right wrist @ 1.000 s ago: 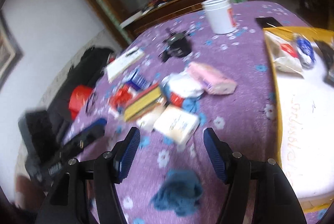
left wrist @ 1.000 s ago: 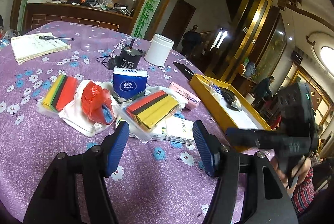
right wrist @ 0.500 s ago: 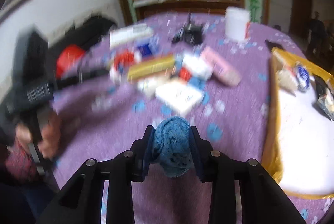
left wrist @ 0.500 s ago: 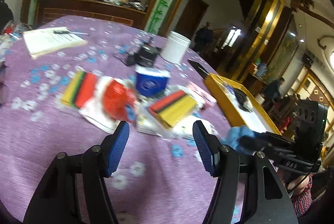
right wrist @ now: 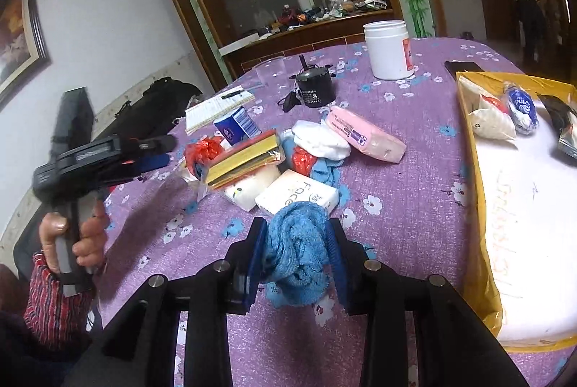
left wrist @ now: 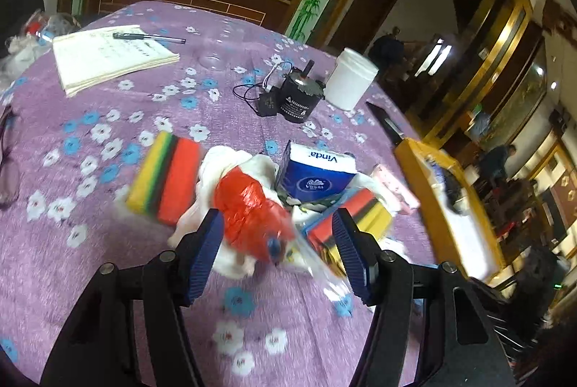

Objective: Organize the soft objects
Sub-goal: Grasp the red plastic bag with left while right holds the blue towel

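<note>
A round counter (right wrist: 414, 141) under a purple cloth printed with small flowers carries a loose heap of soft goods near its middle.

At the far left, a hand (right wrist: 74, 239) in a red patterned sleeve holds the left claw (left wrist: 276, 242) level above the counter's left edge. Its blue pads stand spread, with nothing pinched. Seen along its fingers, a crumpled red plastic bag (left wrist: 252, 210) on a white cloth (left wrist: 230, 170) lies framed between the pads but untouched, so this looks like its next pick.

Beside the bag on the left lies a striped sponge pack (left wrist: 164, 181) in yellow, green, black and red. Behind it stands a blue Vinda tissue pack (left wrist: 313, 174), and to its right a second striped sponge pack (right wrist: 245, 158) in clear wrap. Further right in the heap are a white face-tissue pack (right wrist: 297, 194), white socks (right wrist: 319, 140) and a pink wipes pack (right wrist: 364, 134).

Toward the far edge sit a notebook with a pen (left wrist: 108, 57), a small black device with a cord (left wrist: 299, 98) and a white plastic jar (right wrist: 387, 49), none of them soft, probably left out of the sorting for that reason.

Near the front edge, the right claw (right wrist: 295, 253) has just closed and now pinches a bunched blue knitted cloth (right wrist: 297, 253) between its pads, its lower part hanging over the purple cloth.

Along the right edge lies a yellow-rimmed tray (right wrist: 476, 192) with a white floor. Its far end already holds a white pouch (right wrist: 492, 123), a small blue tissue pack (right wrist: 521, 107) and something dark, so it seems the place where the blue cloth belongs.
</note>
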Demonstrator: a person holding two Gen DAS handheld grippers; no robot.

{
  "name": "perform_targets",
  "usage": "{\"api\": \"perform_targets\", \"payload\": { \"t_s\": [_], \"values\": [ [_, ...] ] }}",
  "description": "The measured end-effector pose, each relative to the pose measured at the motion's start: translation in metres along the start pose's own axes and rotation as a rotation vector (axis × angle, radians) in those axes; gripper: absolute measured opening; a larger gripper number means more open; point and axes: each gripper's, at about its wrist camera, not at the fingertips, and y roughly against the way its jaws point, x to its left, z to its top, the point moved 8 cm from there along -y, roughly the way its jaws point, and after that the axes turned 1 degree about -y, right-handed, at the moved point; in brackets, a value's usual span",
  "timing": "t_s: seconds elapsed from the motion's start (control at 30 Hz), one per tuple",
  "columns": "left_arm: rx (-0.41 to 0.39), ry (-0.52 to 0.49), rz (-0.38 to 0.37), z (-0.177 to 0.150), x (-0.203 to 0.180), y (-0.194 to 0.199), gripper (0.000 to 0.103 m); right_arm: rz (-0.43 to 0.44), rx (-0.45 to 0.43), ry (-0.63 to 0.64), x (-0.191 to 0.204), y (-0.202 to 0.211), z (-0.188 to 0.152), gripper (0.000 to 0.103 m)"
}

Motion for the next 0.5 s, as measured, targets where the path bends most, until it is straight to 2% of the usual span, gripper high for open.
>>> {"api": "perform_targets", "payload": {
  "t_s": [0.03, 0.1, 0.13, 0.2, 0.27, 0.4, 0.5],
  "values": [
    [0.017, -0.009, 0.036, -0.002, 0.000, -0.007, 0.061, 0.002, -0.001, 0.000, 0.000, 0.001, -0.001, 0.035],
    [0.045, -0.020, 0.079, -0.005, 0.003, -0.020, 0.047, 0.002, -0.007, 0.001, 0.000, 0.001, -0.001, 0.035],
    [0.064, -0.013, 0.086, -0.010, 0.007, -0.028, 0.031, 0.002, -0.010, 0.001, 0.001, 0.003, -0.001, 0.035],
    [0.061, 0.013, 0.064, -0.014, 0.010, -0.025, 0.028, 0.005, -0.015, 0.002, 0.001, 0.004, -0.001, 0.035],
    [0.015, 0.017, 0.047, -0.012, 0.009, -0.011, 0.027, 0.013, -0.027, 0.000, 0.001, 0.006, -0.001, 0.035],
    [-0.082, -0.012, 0.038, -0.013, -0.004, 0.019, 0.027, 0.026, -0.042, -0.011, 0.000, 0.009, 0.000, 0.035],
    [-0.104, -0.056, -0.007, -0.022, -0.026, 0.026, 0.027, 0.025, -0.050, -0.017, 0.000, 0.010, 0.001, 0.035]
  ]
}}
